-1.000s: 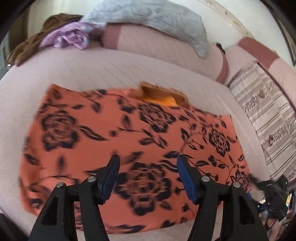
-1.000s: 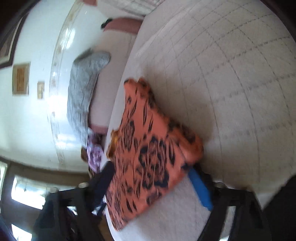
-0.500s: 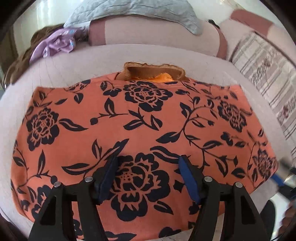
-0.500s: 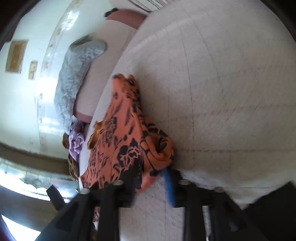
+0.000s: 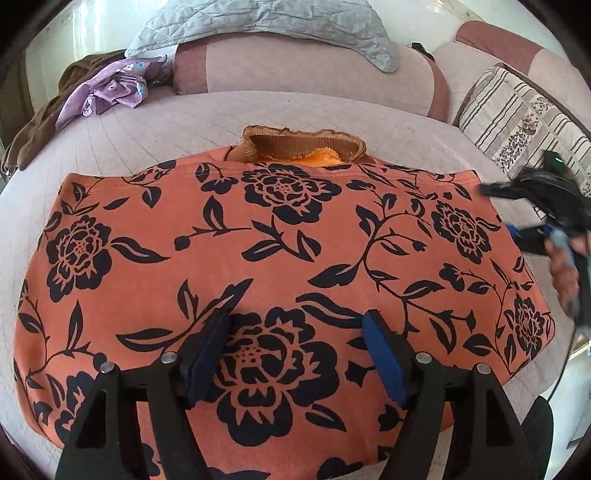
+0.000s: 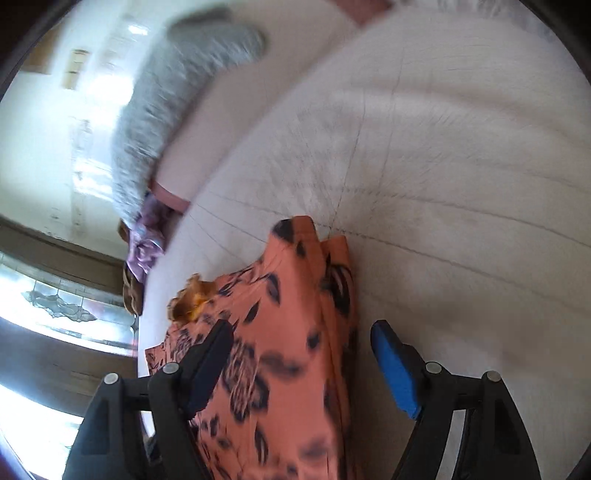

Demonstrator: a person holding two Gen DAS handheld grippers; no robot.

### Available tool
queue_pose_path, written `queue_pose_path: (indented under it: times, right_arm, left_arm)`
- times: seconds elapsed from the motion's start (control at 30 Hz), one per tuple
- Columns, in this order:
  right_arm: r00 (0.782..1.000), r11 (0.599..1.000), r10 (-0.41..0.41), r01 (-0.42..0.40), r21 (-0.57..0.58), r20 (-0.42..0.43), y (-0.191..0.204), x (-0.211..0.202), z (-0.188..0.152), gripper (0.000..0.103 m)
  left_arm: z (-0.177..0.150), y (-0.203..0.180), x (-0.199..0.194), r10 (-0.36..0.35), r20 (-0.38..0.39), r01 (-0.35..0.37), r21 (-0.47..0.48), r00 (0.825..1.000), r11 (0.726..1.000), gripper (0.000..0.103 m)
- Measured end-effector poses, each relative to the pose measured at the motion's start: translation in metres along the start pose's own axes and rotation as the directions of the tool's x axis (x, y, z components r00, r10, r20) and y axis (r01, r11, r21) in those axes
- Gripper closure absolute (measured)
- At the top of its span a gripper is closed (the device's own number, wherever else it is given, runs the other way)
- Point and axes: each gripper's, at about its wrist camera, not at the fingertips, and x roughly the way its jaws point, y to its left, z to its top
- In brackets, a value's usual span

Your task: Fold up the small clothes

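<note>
An orange cloth with black flowers (image 5: pixel 280 251) lies folded and flat on the pale quilted bed (image 5: pixel 184 118). A brown and orange garment (image 5: pixel 303 147) peeks out from under its far edge. My left gripper (image 5: pixel 295 354) is open and empty, just above the cloth's near middle. My right gripper (image 6: pixel 303 354) is open over the cloth's right end (image 6: pixel 295 332), which shows layered folds; its body also shows at the right of the left wrist view (image 5: pixel 546 199).
A grey quilted blanket (image 5: pixel 266 22) lies over pink bolsters (image 5: pixel 295 74) at the bed's head. A purple and brown clothes heap (image 5: pixel 96 92) sits far left. A striped cushion (image 5: pixel 517 118) stands far right. A window (image 6: pixel 55 306) is beyond the bed.
My right gripper closed on the cloth's right end, then opened and let it go. My left gripper moved in closer over the cloth, staying open.
</note>
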Motion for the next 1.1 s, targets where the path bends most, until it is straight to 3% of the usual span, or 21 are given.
queue_pose_path:
  times: [0.03,0.07,0.17,0.23,0.27,0.33,0.37,0.47,0.6,0.67,0.73,0.77,0.83,0.87,1.0,1.1]
  right_arm:
    - [1.0,1.0,0.002,-0.002,0.015,-0.019,-0.002,0.01,0.007,0.059]
    - [0.999,1.0,-0.017,0.017,0.003,-0.031,0.001,0.015,0.01,0.086]
    - [0.998,0.996,-0.054,0.056,-0.063,0.04,0.02,0.003,0.005,0.087]
    - [0.992,0.993,-0.115,0.114,0.028,0.044,-0.004,0.009,0.005,0.087]
    - [0.995,0.991,-0.092,0.087,0.106,0.04,-0.019,0.017,0.009,0.088]
    - [0.997,0.985,-0.028,0.015,0.169,0.078,-0.027,0.008,0.006,0.081]
    - [0.996,0.986,-0.037,0.023,0.163,0.086,-0.022,0.005,0.004,0.075]
    - [0.981,0.988,-0.122,0.105,0.112,0.154,-0.002,-0.022,-0.006,0.076]
    - [0.953,0.985,-0.17,0.173,0.011,0.251,0.037,-0.053,-0.034,0.076]
    - [0.949,0.983,-0.158,0.178,-0.051,0.272,0.06,-0.057,-0.053,0.076]
    - [0.968,0.976,-0.124,0.159,-0.15,0.219,0.082,-0.047,-0.074,0.075]
    - [0.975,0.97,-0.114,0.151,-0.19,0.191,0.087,-0.04,-0.085,0.07]
    - [0.984,0.96,-0.138,0.161,-0.228,0.115,0.087,-0.013,-0.101,0.044]
    - [0.982,0.96,-0.17,0.184,-0.212,0.081,0.078,-0.001,-0.106,0.036]
    - [0.975,0.962,-0.192,0.21,-0.174,0.113,0.067,-0.001,-0.118,0.035]
    - [0.975,0.96,-0.2,0.214,-0.18,0.096,0.067,-0.002,-0.117,0.034]
  left_arm:
    - [0.0,0.0,0.0,-0.002,0.002,0.002,0.001,1.0,1.0,0.027]
    - [0.0,0.001,0.0,-0.006,0.001,0.006,0.002,1.0,1.0,0.027]
    - [0.0,0.003,0.0,-0.025,0.008,0.025,0.0,1.0,1.0,0.026]
    - [0.001,-0.001,0.003,-0.017,0.01,0.017,0.016,1.0,1.0,0.025]
    - [0.001,-0.001,0.003,-0.015,0.007,0.015,0.021,1.0,1.0,0.025]
    - [0.003,0.003,0.002,-0.038,-0.001,0.038,0.005,0.999,0.999,0.025]
    - [0.003,0.005,0.002,-0.046,-0.004,0.046,0.001,0.999,0.999,0.025]
    - [0.002,0.004,0.003,-0.049,-0.008,0.049,0.007,0.999,0.999,0.025]
    - [0.003,0.004,0.004,-0.048,-0.025,0.048,0.001,0.999,0.999,0.025]
    - [0.005,0.004,0.002,-0.054,-0.034,0.053,-0.016,0.998,0.998,0.025]
    - [0.006,0.008,-0.006,-0.061,-0.04,0.06,-0.046,0.997,0.997,0.025]
    - [0.006,0.01,-0.011,-0.058,-0.037,0.056,-0.06,0.998,0.997,0.025]
    - [0.005,0.018,-0.027,-0.059,-0.013,0.058,-0.083,0.998,0.995,0.025]
    - [0.003,0.023,-0.035,-0.058,-0.004,0.058,-0.085,0.998,0.995,0.025]
    - [-0.012,0.067,-0.075,-0.025,0.059,0.033,-0.14,0.998,0.99,0.025]
    - [-0.036,0.124,-0.092,0.019,0.06,0.0,-0.295,0.998,0.956,0.025]
